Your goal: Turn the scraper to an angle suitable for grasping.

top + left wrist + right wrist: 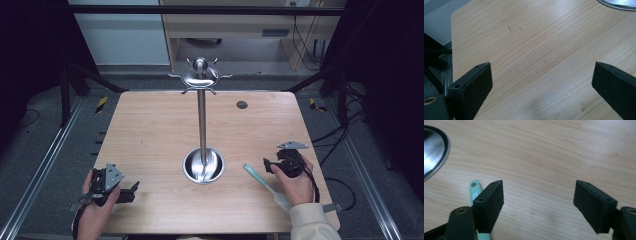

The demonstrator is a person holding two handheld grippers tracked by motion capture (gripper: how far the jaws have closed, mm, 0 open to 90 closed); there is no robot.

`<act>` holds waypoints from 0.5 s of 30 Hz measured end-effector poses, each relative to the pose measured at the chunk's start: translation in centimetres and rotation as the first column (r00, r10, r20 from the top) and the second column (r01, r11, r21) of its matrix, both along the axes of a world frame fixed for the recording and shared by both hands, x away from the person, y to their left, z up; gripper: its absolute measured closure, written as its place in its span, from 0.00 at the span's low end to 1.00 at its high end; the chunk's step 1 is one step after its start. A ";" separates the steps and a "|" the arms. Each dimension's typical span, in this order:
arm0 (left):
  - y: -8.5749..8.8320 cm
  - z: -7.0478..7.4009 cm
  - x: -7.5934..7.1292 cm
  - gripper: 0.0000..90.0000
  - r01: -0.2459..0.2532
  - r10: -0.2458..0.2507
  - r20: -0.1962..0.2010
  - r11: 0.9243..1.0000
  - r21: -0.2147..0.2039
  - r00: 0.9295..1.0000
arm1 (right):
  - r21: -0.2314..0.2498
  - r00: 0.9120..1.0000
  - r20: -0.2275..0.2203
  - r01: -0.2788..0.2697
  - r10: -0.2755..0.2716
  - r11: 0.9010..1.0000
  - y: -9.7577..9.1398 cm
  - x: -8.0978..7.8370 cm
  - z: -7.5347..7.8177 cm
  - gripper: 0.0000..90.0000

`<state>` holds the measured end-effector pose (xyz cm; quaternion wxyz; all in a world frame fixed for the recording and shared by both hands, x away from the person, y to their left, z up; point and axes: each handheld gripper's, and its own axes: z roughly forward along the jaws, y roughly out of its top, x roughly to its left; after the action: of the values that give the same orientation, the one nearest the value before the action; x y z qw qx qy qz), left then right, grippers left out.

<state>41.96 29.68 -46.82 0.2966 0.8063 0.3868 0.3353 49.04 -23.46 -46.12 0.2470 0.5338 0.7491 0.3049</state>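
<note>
The mint-green utensil [262, 179] lies flat on the table [150, 135] just beside the right gripper [267, 166], its long axis running diagonally from the hanging-hole end near the steel rack's base [203, 166] back toward the person's right hand [295, 186]. In the right gripper view the handle [475, 191] sits outside the left jaw, so the 2 jaws stand wide apart over bare wood, holding nothing. The left gripper [131, 191], well apart, is likewise wide open and empty; the right is clearly nearer.

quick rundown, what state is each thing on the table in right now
left gripper: jaws open, nothing between them
right gripper: jaws open, nothing between them
teal utensil: lying flat on the table, beside the right gripper, not gripped
metal stand: upright, hooks bare
</note>
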 end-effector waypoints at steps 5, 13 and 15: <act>0.0 0.0 0.1 0.03 -0.001 0.001 -0.001 1.000 -0.004 1.000 | -0.032 1.000 -0.002 -0.004 0.004 0.999 0.5 0.1 -0.2 0.40; 0.1 -0.1 0.0 0.03 -0.005 0.005 -0.006 1.000 -0.001 1.000 | -0.024 0.996 0.014 -0.087 0.087 0.996 1.5 -0.4 0.1 0.76; 0.0 -0.1 0.0 0.03 -0.005 0.005 -0.007 1.000 -0.002 1.000 | -0.036 0.992 0.002 -0.123 0.123 0.992 1.8 -0.6 0.1 0.88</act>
<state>41.95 29.73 -46.92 0.2952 0.8061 0.3902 0.3330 48.44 -21.67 -46.05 0.2388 0.4813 0.7854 0.3074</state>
